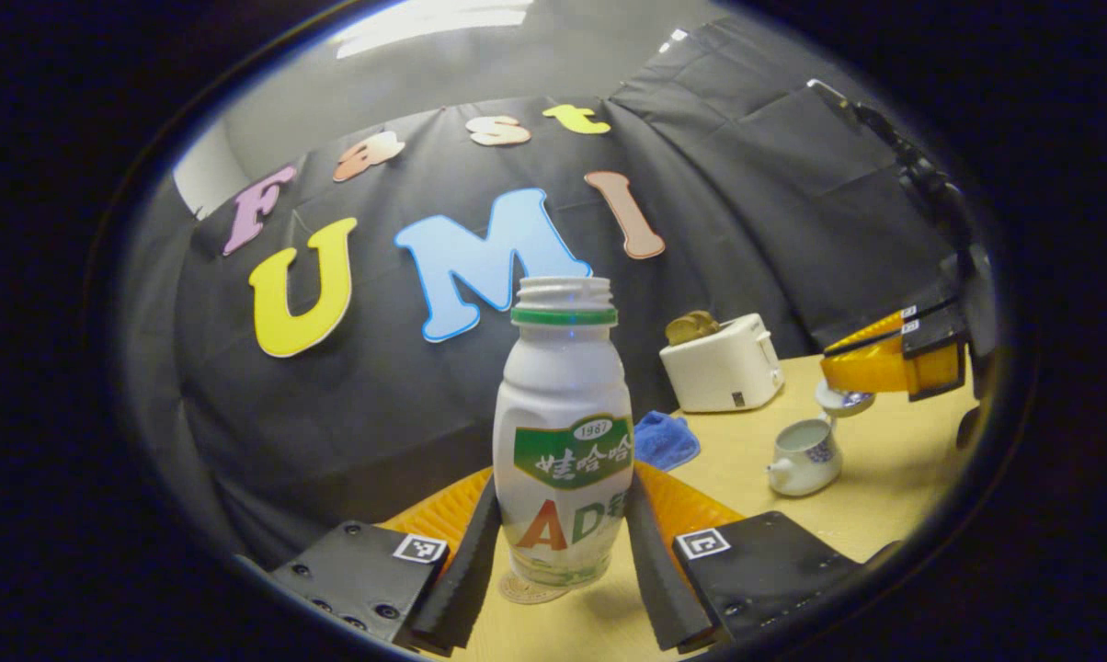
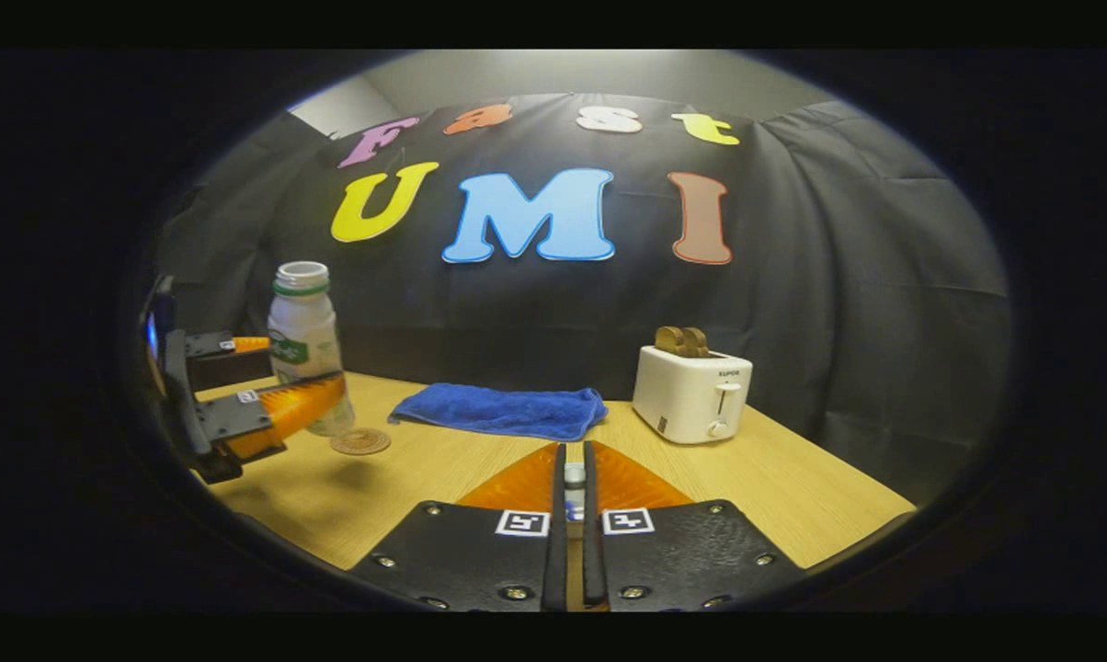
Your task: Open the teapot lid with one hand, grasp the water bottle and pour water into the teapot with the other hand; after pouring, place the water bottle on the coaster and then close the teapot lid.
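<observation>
A white uncapped water bottle (image 1: 563,386) with a green label stands upright between my left gripper's (image 1: 563,501) fingers, which are shut on its lower body. Its base hovers at a round cork coaster (image 1: 524,590); whether they touch I cannot tell. The small white teapot (image 1: 805,458) sits open on the table to the right. Just above it my right gripper (image 1: 834,372) holds the teapot lid (image 1: 844,400). In the right gripper view the lid knob (image 2: 574,478) is pinched in my right gripper (image 2: 574,457). The left gripper (image 2: 303,370), bottle (image 2: 302,322) and coaster (image 2: 360,441) show at the left.
A white toaster (image 2: 691,393) with bread in it stands at the back of the wooden table (image 2: 793,487). A blue cloth (image 2: 503,410) lies between the coaster and the toaster. The table's right edge runs close behind the toaster.
</observation>
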Available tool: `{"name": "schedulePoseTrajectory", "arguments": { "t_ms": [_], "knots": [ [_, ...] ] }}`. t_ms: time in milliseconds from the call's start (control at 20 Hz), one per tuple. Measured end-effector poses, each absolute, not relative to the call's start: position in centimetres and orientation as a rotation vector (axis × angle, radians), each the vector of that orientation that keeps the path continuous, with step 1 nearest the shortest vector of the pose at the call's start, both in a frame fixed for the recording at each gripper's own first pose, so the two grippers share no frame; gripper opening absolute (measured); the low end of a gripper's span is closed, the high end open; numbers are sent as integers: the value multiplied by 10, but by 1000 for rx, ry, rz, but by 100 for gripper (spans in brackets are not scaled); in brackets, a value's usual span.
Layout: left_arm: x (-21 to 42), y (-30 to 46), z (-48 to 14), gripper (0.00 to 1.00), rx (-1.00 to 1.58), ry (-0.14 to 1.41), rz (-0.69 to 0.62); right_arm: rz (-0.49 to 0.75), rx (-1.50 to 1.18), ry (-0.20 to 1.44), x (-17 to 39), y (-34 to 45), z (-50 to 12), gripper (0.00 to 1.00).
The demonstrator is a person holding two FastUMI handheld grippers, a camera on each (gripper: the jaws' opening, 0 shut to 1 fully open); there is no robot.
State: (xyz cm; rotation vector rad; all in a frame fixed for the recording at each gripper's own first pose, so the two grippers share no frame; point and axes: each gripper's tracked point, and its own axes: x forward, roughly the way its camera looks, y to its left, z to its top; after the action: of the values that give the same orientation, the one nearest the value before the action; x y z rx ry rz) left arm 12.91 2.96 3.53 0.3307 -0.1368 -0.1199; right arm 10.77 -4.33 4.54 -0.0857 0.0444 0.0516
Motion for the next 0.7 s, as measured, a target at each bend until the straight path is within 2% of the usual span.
{"name": "schedulePoseTrajectory", "arguments": {
  "t_ms": [50, 150, 200, 250, 450, 500, 700],
  "knots": [
    [127, 32, 36, 78, 309, -132, -126, 49, -92, 49, 114, -42, 44, 7],
    [127, 40, 31, 70, 274, -114, -125, 51, -102, 52, 125, -37, 41, 7],
    [129, 48, 27, 70, 262, -101, -120, 50, -108, 54, 129, -36, 40, 7],
    [129, 54, 29, 76, 246, -96, -119, 51, -117, 52, 133, -35, 39, 7],
    [127, 70, 39, 82, 99, -84, -120, 40, -134, 73, 146, -40, 28, 7],
    [127, 74, 40, 70, 66, -77, -124, 41, -124, 77, 147, -41, 26, 7],
    [130, 86, 37, 79, 11, -52, -116, 43, -92, 92, 153, -42, 17, 7]
  ]
}}
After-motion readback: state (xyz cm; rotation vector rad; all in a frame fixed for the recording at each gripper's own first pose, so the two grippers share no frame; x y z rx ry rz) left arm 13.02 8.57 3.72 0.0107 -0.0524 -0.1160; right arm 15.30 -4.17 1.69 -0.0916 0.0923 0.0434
